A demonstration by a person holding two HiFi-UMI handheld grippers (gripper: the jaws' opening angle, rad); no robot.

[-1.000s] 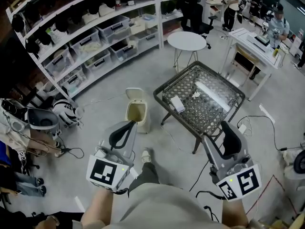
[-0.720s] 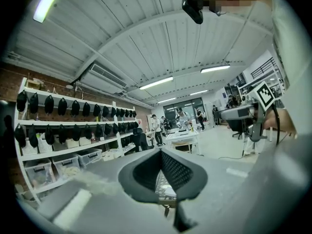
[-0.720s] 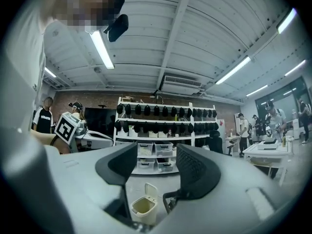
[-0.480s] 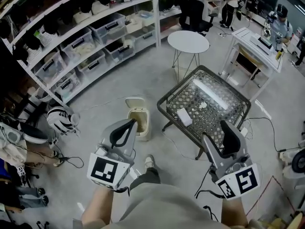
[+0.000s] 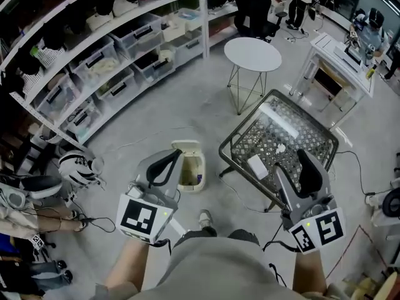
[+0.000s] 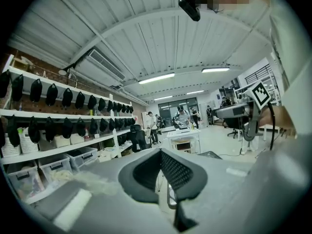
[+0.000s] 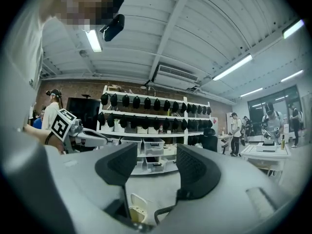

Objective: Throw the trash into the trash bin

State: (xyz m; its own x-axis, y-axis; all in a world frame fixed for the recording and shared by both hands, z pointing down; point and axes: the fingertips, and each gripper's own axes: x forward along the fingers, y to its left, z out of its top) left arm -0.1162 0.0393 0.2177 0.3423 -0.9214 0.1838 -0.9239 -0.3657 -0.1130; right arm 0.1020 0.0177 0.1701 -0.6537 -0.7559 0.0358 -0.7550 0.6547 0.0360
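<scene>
Shelving [image 5: 106, 49] with storage boxes runs along the top left, concrete floor [image 5: 175, 105] below it. Woven-top table [image 5: 306, 136] sits right of centre, with a round white side table [image 5: 252, 54] just beyond it and a white desk [image 5: 340, 52] near the upper right.

Trash bin [image 5: 197, 167] is on the floor just left of the woven table's near corner, lid flipped up, not touching the table.

Left gripper [image 5: 177, 153] is held level, its tip overlapping the bin's left edge in the head view. Its fingers are clenched tip to tip, and I see nothing between them. Right gripper [image 5: 307, 158] is over the near right part of the table, also level. Its fingers are released with a clear gap, empty; through that gap its own view looks at the shelving, with the bin low in frame.

White box [image 5: 257, 165] lies on the table near its left edge. Trash [image 5: 279, 147], a small crumpled white wad, lies on the table just beyond the box and apart from both grippers.
</scene>
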